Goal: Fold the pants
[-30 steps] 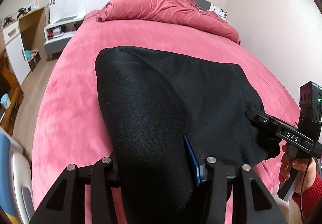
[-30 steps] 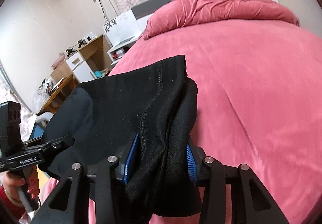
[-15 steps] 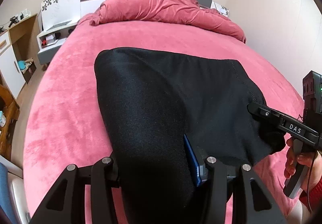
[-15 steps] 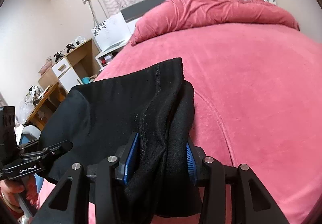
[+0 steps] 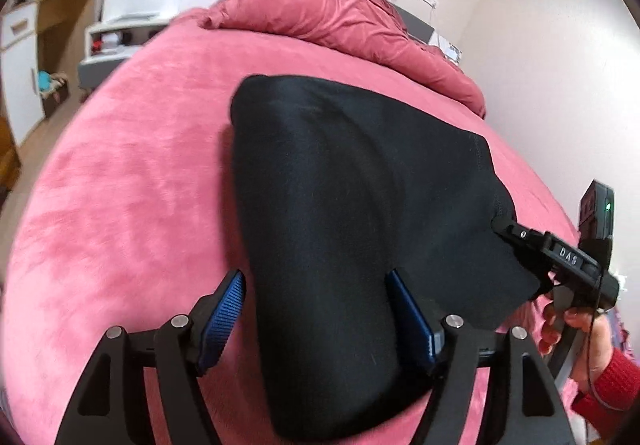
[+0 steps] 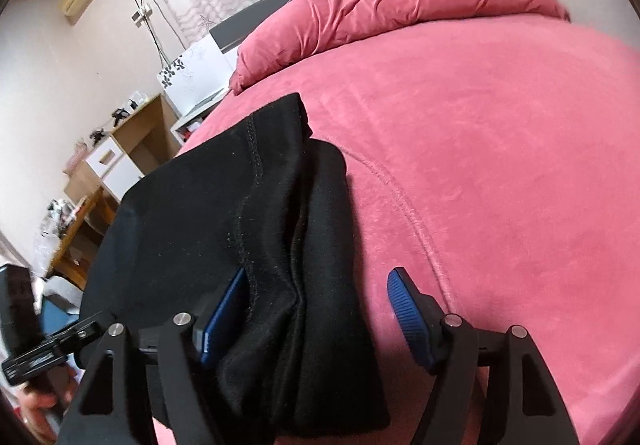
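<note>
Black pants [image 5: 360,185] lie folded in a thick stack on the pink bed [image 5: 120,185]. My left gripper [image 5: 316,309] straddles their near left end and its jaws are opening. The left pad [image 5: 228,305] stands clear of the cloth; the right one still lies against it. In the right wrist view the pants [image 6: 240,205] show a stitched hem and bunched layers. My right gripper [image 6: 316,313] is also opening around their right edge, with its right pad [image 6: 408,309] off the fabric. Each gripper shows in the other's view, the right gripper [image 5: 560,257] held by a hand in a red sleeve.
A rumpled pink quilt [image 5: 340,21] is heaped at the head of the bed. A white bedside cabinet [image 5: 120,41] and a wooden desk [image 6: 132,141] stand along the left wall. Bare bedspread [image 6: 500,165] stretches to the right of the pants.
Both grippers were shut on the pants and have now spread their jaws, letting the cloth go. Both hands came lower, and the stack now rests on the bed.
</note>
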The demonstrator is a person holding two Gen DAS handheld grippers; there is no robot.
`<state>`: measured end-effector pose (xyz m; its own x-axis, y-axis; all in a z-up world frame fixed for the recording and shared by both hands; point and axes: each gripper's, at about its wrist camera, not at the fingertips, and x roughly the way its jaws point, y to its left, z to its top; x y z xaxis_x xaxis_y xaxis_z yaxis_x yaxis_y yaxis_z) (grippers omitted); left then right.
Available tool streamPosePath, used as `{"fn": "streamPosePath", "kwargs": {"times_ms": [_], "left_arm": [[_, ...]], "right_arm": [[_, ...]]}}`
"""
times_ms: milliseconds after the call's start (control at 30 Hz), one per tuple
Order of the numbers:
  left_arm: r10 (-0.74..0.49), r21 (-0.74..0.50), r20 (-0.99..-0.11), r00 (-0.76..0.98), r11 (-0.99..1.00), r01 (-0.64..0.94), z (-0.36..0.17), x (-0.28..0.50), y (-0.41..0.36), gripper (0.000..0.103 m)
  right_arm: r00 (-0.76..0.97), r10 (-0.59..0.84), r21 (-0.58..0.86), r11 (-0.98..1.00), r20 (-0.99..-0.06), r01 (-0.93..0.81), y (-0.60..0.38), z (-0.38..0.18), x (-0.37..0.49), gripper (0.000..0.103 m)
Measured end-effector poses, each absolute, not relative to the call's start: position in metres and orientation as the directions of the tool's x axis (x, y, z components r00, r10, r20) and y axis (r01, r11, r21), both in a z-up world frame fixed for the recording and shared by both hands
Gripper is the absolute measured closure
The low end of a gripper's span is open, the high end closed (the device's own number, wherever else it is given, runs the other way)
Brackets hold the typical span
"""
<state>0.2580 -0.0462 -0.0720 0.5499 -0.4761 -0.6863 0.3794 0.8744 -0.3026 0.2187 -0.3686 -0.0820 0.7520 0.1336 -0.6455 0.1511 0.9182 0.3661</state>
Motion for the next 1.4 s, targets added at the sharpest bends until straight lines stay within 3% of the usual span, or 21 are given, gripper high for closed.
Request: {"fn": "streamPosePath", "kwargs": {"times_ms": [167,300,400,467,633,833,1133,1400], "left_arm": [[-0.416,-0.184,-0.683,0.6,0.893,0.41,-0.074,0.218,-0.053,0.028],[-0.385,-0.135,-0.708,0.592,0.896,0.422,-0.083,0.206,-0.06,0.028],[-0.319,-0.096,-0.797,0.513,0.905,0.413,-0.099,0.206,-0.069,0.033],[-0.287,-0.04,-0.787,0.547,0.908,0.418,-0.096,0.19,-0.068,0.035],[-0.283,-0.075,-0.79,0.544,0.925,0.372,-0.09,0.161,-0.061,0.035],[-0.194,-0.06,-0.799,0.569,0.967,0.246,-0.083,0.132,-0.048,0.035],[-0.173,-0.092,-0.746,0.643,0.983,0.159,-0.053,0.087,-0.032,0.034],[-0.124,-0.051,-0.725,0.677,0.991,0.127,-0.035,0.065,-0.032,0.034]], "right_arm": [[0.759,-0.038,0.216,0.948,-0.651,0.232,-0.344,-0.062,0.187,0.029],[0.737,-0.061,0.156,0.963,-0.673,0.222,-0.329,-0.065,0.166,0.029],[0.726,-0.07,0.169,0.953,-0.684,0.251,-0.331,-0.066,0.152,0.029],[0.732,-0.076,0.175,0.95,-0.677,0.26,-0.328,-0.059,0.141,0.029],[0.742,-0.049,0.162,0.964,-0.668,0.21,-0.299,-0.045,0.113,0.028],[0.724,-0.034,0.166,0.965,-0.689,0.204,-0.266,-0.044,0.077,0.017],[0.724,-0.062,0.148,0.964,-0.687,0.223,-0.244,-0.037,0.038,0.001],[0.737,-0.135,0.076,0.966,-0.663,0.246,-0.231,-0.027,0.018,0.0]]}}
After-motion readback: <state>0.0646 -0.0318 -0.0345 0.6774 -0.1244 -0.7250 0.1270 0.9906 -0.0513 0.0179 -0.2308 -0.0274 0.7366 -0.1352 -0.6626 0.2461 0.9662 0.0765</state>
